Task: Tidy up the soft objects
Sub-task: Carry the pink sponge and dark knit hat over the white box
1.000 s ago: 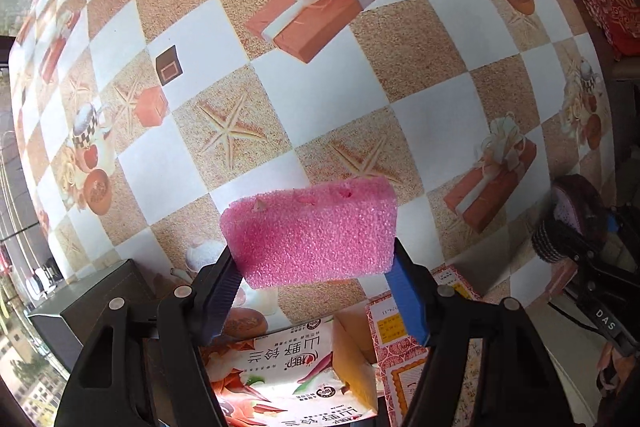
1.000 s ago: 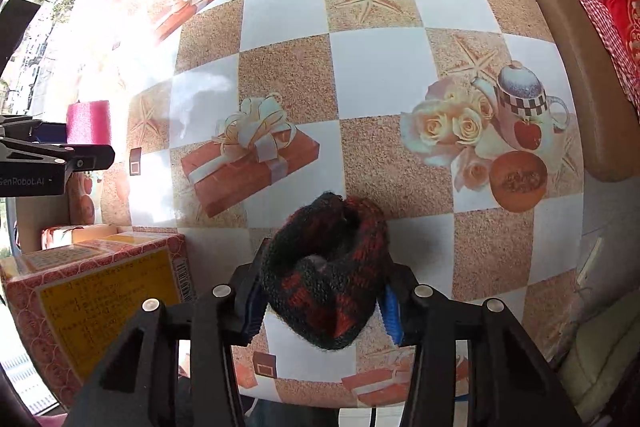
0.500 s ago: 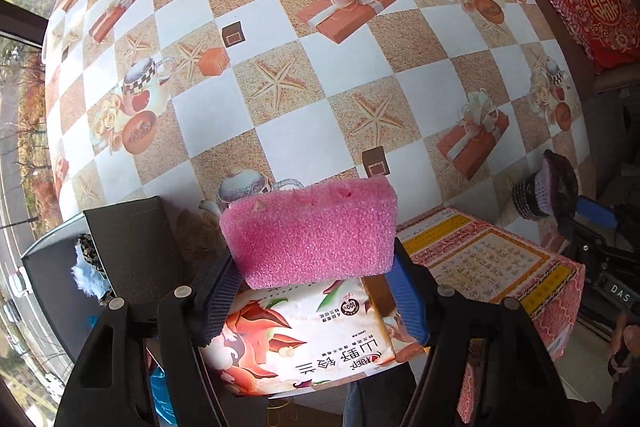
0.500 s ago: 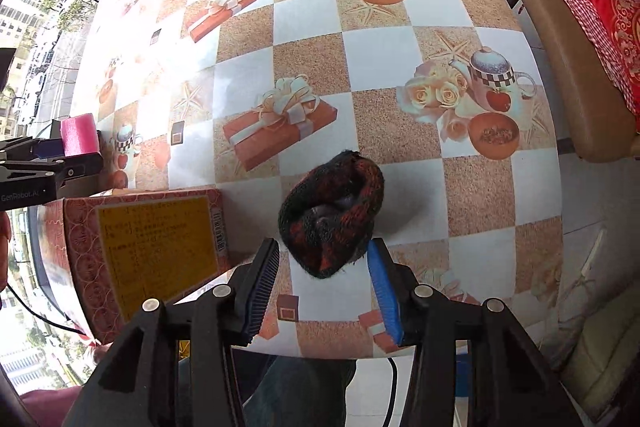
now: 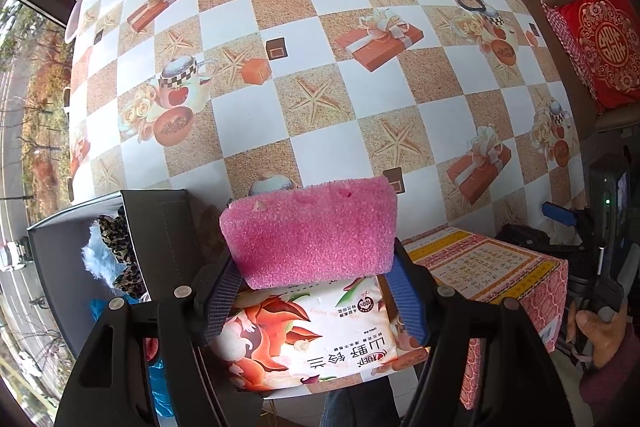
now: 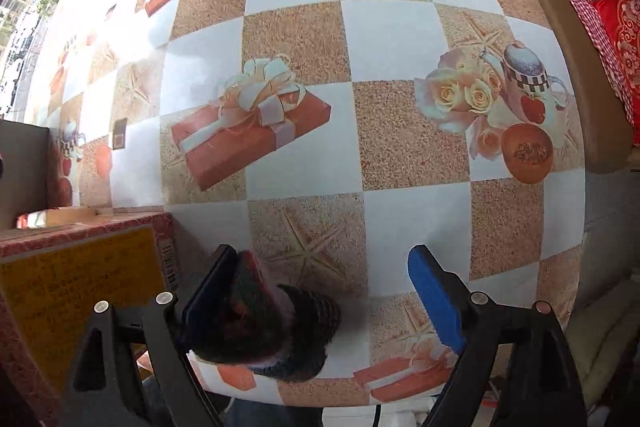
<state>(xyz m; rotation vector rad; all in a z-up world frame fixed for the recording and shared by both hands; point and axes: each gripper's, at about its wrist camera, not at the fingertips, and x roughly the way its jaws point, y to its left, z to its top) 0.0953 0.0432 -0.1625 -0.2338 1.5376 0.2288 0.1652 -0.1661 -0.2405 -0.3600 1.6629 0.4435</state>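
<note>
My left gripper (image 5: 316, 279) is shut on a pink sponge (image 5: 308, 235), held in the air above a printed food packet (image 5: 304, 343). Left of it stands a black bin (image 5: 160, 227) with leopard-print and blue fluffy things (image 5: 108, 251) inside. In the right wrist view a dark red-and-black knitted piece (image 6: 264, 323) lies on the table near its front edge. My right gripper (image 6: 320, 291) straddles it with jaws opening. The knit leans against the left pad (image 6: 208, 291); the blue right pad (image 6: 436, 299) stands well clear of it.
A red-and-yellow box (image 6: 80, 291) sits at the table's front, left of the knit, (image 5: 480, 267). A black hair tie (image 5: 470, 1) lies far across the checked tablecloth (image 6: 400, 39). A chair with a red cushion (image 5: 600, 43) stands to the right. A hand (image 5: 600, 339) holds the other gripper.
The left gripper rose and drew back with the sponge, bringing the black bin into view. The right gripper sank toward the table and opened, letting go of the knitted piece.
</note>
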